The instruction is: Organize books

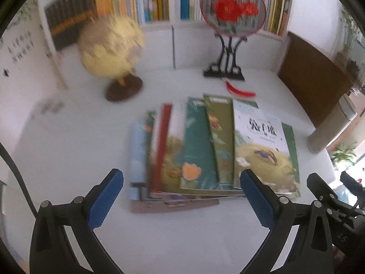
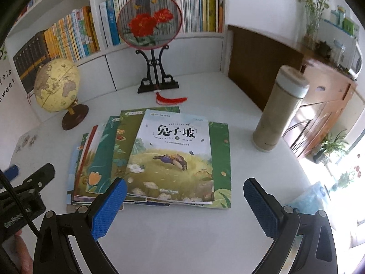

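Both claws, left (image 1: 181,183) and right (image 2: 185,193), gape over fanned books (image 2: 159,157).

globe (image 1: 111,50): motion-blurred in left view | lower books (image 2: 91,159): mostly covered by top book (image 2: 173,155) | shelf books (image 2: 196,6): titles unreadable

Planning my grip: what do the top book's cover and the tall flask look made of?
Top book: seemingly paper softcover with a slight sheen; thin edges, printed illustration. Tall flask: beige matte body, possibly coated metal or plastic, cannot tell which; pale lid looks plastic.
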`<control>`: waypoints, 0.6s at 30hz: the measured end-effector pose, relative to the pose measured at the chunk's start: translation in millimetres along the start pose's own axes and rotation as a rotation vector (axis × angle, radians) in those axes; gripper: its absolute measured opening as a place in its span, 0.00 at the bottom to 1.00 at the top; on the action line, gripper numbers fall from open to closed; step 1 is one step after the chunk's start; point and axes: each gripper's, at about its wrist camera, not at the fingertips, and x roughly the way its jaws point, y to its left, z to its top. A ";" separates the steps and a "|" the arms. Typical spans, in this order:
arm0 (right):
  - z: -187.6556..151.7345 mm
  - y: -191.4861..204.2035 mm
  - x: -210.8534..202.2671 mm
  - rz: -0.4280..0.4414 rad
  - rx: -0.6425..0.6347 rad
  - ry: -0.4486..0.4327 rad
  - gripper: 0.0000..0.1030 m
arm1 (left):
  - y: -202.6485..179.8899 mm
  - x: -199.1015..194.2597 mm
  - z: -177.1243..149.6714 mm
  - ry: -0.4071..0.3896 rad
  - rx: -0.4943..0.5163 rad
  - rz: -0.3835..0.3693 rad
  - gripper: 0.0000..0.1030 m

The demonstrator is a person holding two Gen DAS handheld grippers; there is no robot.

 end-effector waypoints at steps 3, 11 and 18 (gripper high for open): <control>0.7 -12.3 22.6 0.040 0.006 0.028 0.99 | -7.4 22.3 4.7 0.038 0.008 -0.102 0.99; -0.7 -44.8 95.7 0.179 0.083 0.151 0.98 | -33.0 75.4 13.3 0.095 0.069 -0.278 0.99; 5.3 -62.3 136.8 0.225 0.103 0.211 0.82 | -60.6 102.5 14.6 0.118 0.153 -0.273 0.99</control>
